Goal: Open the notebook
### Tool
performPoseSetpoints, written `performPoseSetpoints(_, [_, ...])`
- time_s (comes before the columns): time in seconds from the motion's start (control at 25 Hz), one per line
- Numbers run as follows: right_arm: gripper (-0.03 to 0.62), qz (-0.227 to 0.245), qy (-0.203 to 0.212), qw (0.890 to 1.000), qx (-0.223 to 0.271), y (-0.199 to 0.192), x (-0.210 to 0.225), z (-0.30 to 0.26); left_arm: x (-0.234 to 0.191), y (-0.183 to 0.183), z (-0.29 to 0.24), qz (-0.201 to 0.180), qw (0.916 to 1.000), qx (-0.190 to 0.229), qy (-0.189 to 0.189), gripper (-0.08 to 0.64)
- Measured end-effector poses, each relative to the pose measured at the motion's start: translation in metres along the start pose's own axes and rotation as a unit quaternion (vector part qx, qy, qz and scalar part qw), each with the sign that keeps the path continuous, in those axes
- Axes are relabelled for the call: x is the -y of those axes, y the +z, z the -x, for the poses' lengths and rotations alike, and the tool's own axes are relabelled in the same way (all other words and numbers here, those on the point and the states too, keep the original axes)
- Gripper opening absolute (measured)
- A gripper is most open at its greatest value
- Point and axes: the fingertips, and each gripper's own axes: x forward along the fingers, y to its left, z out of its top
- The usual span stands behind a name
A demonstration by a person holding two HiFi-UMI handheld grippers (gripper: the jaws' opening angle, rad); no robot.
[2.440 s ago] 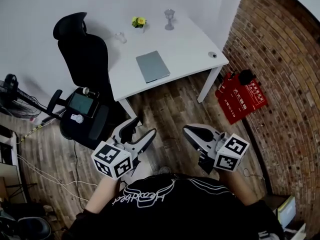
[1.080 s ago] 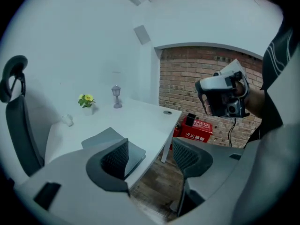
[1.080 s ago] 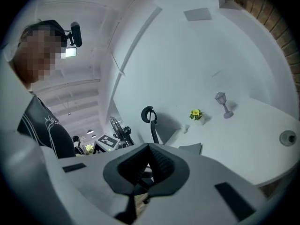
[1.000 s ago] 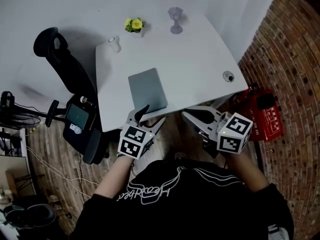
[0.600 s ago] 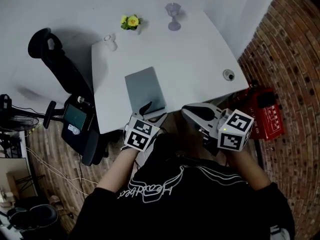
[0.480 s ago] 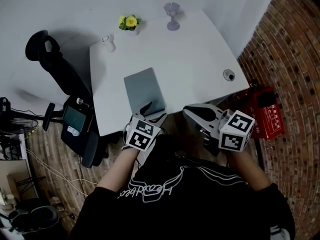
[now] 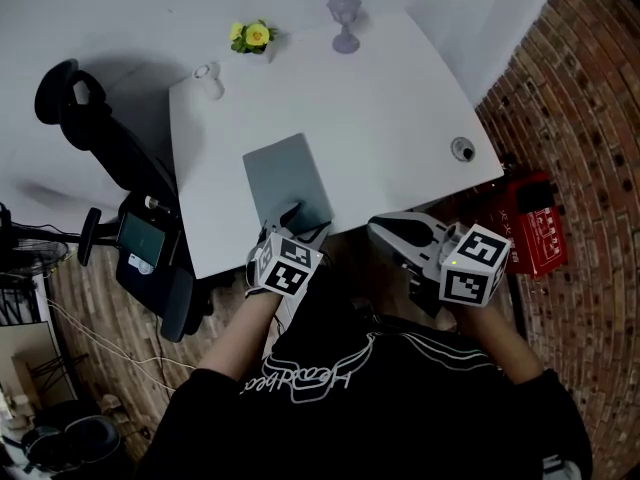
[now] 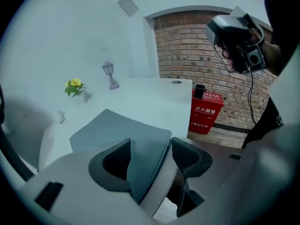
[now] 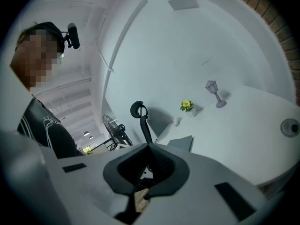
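the flat grey closed notebook lies at the near edge of the white table. the left gripper has its jaws apart around the notebook's near corner. the right gripper, pinched closed on nothing, hangs off the table. a yellow potted flower, a clear goblet and a small white cup stand well behind the notebook.

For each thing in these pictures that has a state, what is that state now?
Notebook: closed, flat on the table.
Left gripper: jaws apart, notebook's near corner between them.
Right gripper: jaws together, empty.
Goblet: upright.
Flower pot: upright.
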Motion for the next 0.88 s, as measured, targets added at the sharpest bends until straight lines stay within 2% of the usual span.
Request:
performPoseSetpoints(0.16, [0.002,0.003,0.000,1.000,-0.002,0.000,0.000,0.000,-0.004,-0.008,-0.006,-0.004,0.9999,-0.014,0.004,0.293])
performPoseSetpoints(0.48, [0.002,-0.008,0.004,1.000,-0.004,-0.004,0.001,0.001,-0.004,-0.008,-0.006,0.001,1.0000,-0.006,0.005,0.282])
performPoseSetpoints(0.72, [0.002,-0.009,0.008,1.000,-0.003,-0.005,-0.001,0.001,-0.007,-0.008,-0.001,0.028,0.9996,0.000,0.000,0.281])
performPoseSetpoints(0.88, [0.002,-0.010,0.009,1.000,-0.001,-0.005,-0.002,0.001,-0.007,-0.004,0.004,0.052,0.9983,0.024,-0.010,0.250])
